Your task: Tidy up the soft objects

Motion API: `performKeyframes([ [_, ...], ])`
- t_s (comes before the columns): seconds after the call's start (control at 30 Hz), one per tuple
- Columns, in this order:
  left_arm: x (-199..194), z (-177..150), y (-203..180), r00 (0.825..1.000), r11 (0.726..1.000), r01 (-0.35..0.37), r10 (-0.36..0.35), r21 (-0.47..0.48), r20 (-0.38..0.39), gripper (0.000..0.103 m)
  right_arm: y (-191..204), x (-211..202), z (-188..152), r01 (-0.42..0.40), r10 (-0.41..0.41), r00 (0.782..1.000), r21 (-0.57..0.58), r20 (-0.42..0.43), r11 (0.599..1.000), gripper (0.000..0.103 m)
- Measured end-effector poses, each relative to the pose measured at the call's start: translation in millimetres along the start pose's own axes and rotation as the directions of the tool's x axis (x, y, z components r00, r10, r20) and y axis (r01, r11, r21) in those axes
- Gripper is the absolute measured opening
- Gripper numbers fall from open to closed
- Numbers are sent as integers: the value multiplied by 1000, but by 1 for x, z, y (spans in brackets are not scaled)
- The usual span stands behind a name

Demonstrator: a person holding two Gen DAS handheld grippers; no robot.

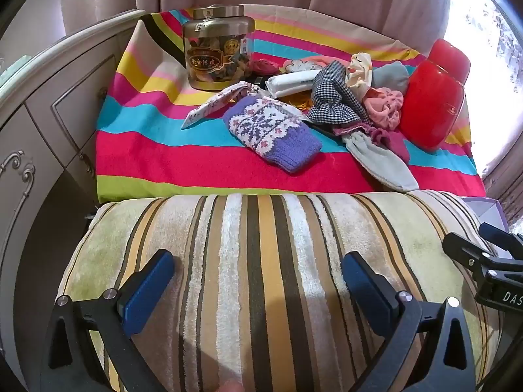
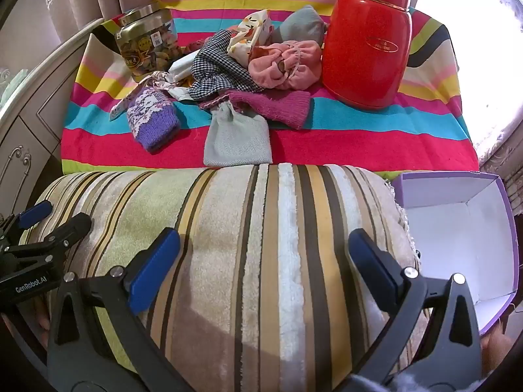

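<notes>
Both tools hover over a striped plush cushion [image 1: 261, 277] in the foreground: the left tool [image 1: 258, 271] with its blue pads spread wide and nothing between them, the right tool [image 2: 264, 251] likewise spread and holding nothing. Beyond the cushion lies a bright striped cloth [image 1: 157, 160] carrying the soft things in a loose heap. A purple-and-white knitted mitten [image 1: 271, 130] lies nearest the left, just beside a patterned fabric strip [image 1: 209, 107]. A grey-blue drawstring pouch [image 2: 237, 137] reaches the cloth's front edge, touching a magenta knitted piece [image 2: 278, 106] behind it. A black-and-white checked cloth [image 2: 215, 68] and a pink bunched fabric [image 2: 287, 65] sit further back. A red flask [image 2: 366, 42] stands upright at the right of the heap, and a lidded jar [image 1: 217, 49] stands at the back left. An open purple box [image 2: 503, 245] with a white interior rests to the right of the cushion.
</notes>
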State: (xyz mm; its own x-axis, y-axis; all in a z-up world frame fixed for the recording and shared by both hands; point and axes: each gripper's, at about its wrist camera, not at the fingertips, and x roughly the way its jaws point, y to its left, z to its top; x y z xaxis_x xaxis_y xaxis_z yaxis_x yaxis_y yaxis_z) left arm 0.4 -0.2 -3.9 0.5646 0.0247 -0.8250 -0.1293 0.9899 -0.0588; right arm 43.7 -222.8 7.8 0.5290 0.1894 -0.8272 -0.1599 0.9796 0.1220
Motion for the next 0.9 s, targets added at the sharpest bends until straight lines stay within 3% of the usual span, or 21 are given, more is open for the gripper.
performKeyframes([
  [0.9, 0, 1, 1, 1000, 1000, -12, 13, 14, -11, 103, 0, 1, -3, 5, -6, 1000, 6, 30, 1000, 103],
])
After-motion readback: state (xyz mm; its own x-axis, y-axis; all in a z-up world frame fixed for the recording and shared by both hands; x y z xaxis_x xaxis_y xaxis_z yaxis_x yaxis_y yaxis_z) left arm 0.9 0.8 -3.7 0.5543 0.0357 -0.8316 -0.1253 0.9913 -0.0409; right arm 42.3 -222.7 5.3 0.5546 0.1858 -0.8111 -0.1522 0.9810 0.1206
